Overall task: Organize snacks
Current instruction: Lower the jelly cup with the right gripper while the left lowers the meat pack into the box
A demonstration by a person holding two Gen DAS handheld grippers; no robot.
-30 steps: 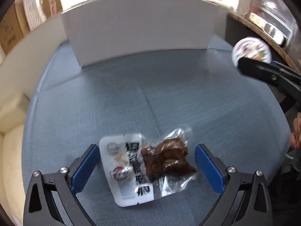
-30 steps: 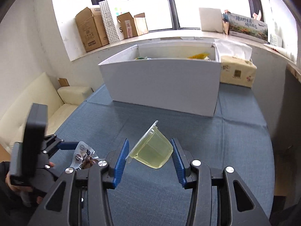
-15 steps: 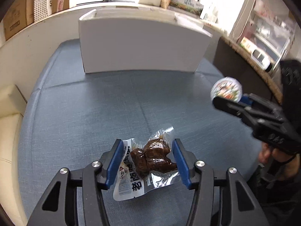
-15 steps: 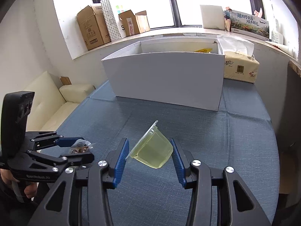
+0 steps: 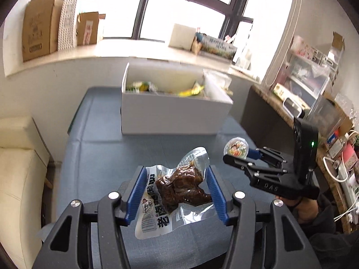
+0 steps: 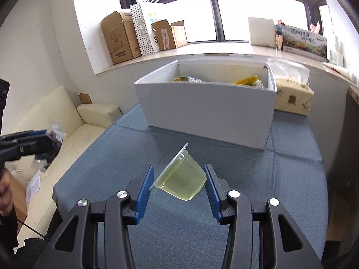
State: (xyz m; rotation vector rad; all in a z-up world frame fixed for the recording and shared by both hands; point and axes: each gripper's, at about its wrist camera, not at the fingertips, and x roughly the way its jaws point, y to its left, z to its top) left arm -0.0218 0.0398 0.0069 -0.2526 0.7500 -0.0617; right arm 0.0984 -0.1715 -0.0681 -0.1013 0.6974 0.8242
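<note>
A clear pouch of brown braised meat (image 5: 181, 188) with a white printed label hangs above the blue table, and my left gripper (image 5: 176, 172) is shut on it. In the right wrist view that same left gripper (image 6: 48, 134) shows at the left edge, with the pouch (image 6: 56, 134) at its tip. My right gripper (image 6: 178, 170) is shut on a tilted clear cup of yellow-green jelly (image 6: 182, 179). From the left wrist view the right gripper (image 5: 233, 154) appears at the right, and the cup's printed round lid (image 5: 236, 148) faces the camera.
A white open box (image 6: 208, 112) holding several snack packets stands at the far end of the blue-clothed table (image 5: 101, 152). A tissue pack (image 6: 291, 96) lies to its right. A cream sofa (image 6: 56, 112) borders the left side, and a cluttered counter (image 5: 336, 157) the right.
My left gripper's jaws closed on the meat pouch that lay on the table, then lifted it up. The right gripper has kept still with the jelly cup.
</note>
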